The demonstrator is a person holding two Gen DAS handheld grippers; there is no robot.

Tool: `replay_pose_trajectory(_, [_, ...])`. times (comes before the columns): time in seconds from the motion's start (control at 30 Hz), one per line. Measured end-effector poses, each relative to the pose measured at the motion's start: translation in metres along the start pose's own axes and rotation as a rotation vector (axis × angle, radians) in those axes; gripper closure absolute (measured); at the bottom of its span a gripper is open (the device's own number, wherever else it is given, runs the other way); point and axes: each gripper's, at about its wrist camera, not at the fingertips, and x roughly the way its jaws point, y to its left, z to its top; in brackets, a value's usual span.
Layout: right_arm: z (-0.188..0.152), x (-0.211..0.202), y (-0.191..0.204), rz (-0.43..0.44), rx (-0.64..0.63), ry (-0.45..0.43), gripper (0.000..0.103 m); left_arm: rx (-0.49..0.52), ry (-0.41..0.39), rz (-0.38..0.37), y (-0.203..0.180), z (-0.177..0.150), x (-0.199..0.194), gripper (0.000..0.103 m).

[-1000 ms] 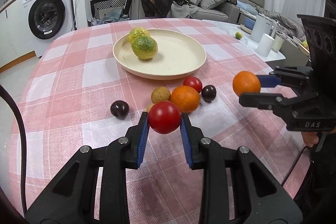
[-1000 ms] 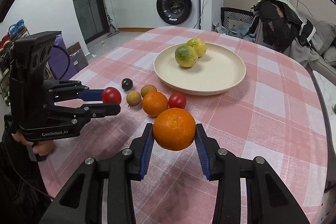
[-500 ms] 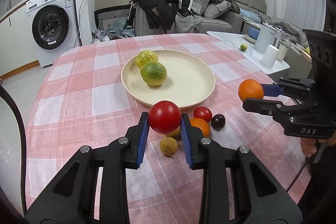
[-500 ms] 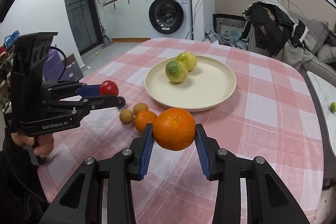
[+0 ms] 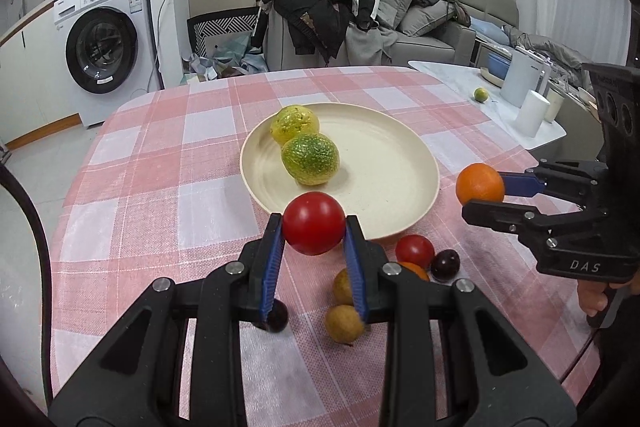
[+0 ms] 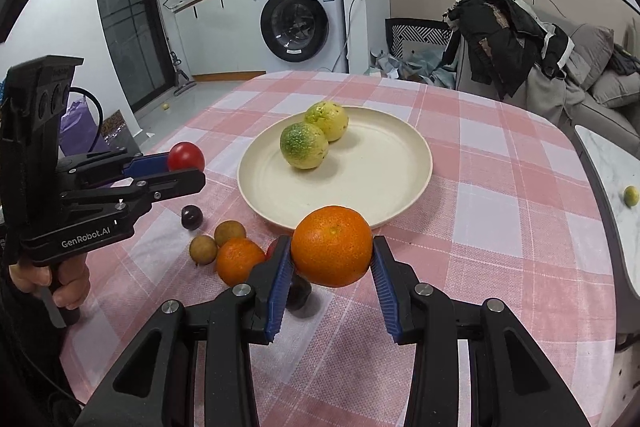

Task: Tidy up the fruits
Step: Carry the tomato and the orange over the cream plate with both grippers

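My left gripper is shut on a red tomato, held above the checked table just before the near rim of the cream plate. My right gripper is shut on an orange, also raised near the plate. Two yellow-green citrus fruits lie on the plate's left half. On the cloth in front of the plate lie a second tomato, a second orange, two dark plums and two tan longans.
The round table with the pink checked cloth drops off at its edges. A side table at the right bears white cups and a small lime. A washing machine and a sofa with clothes stand behind.
Both grippers have moved forward toward the plate with their fruit still held. The loose fruits on the cloth now lie under and beside the fingers instead of ahead of them.
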Motion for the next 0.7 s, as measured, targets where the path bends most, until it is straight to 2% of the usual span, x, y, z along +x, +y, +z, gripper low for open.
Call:
replay_pose_trajectory(0.3, [0.015, 0.02, -0.015, -0.026, 0.064, 0.008, 0.063, -0.005, 0.042, 0.009, 0.005, 0.011, 0.035, 0.076])
replay_pose_trajectory(0.47, [0.027, 0.031, -0.028, -0.008, 0.136, 0.014, 0.063, -0.004, 0.053, 0.009, 0.005, 0.017, 0.048, 0.076])
replay_pose_trajectory(0.7, [0.038, 0.053, -0.03, -0.039, 0.125, 0.038, 0.063, -0.004, 0.089, 0.025, 0.007, 0.023, 0.072, 0.076])
